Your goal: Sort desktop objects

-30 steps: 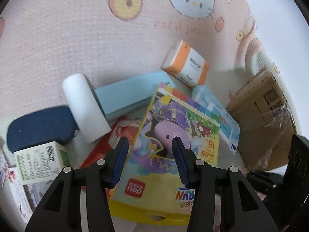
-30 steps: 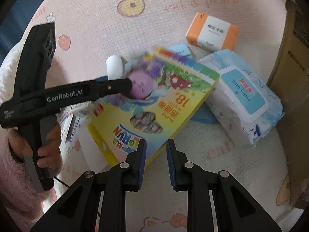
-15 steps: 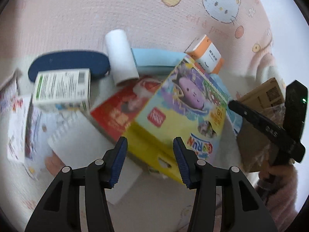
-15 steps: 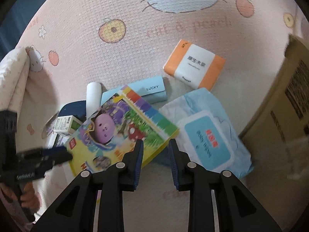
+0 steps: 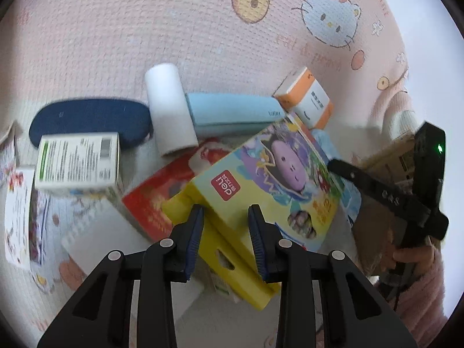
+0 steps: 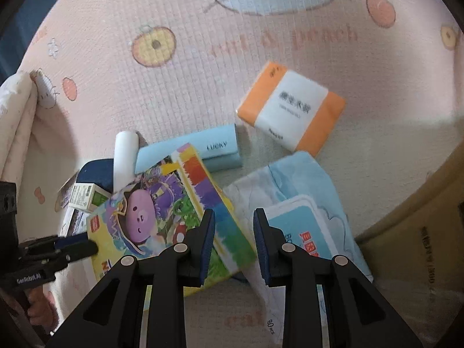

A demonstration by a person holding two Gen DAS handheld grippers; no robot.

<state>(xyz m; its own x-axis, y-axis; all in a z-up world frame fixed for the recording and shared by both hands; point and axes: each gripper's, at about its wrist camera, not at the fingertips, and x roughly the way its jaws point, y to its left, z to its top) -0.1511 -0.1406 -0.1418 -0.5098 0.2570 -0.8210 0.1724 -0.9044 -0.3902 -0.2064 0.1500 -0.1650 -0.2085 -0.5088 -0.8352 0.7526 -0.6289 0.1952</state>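
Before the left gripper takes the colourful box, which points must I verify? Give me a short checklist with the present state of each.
1. Box corner between the jaws of the left gripper: ok.
2. Jaws pressing on the colourful box: not ok, they are closing, gaps show.
3. Box free of the wet wipes pack: not ok, it overlaps the pack.
4. Right gripper empty: ok.
5. Box free of the red packet: not ok, it lies on it.
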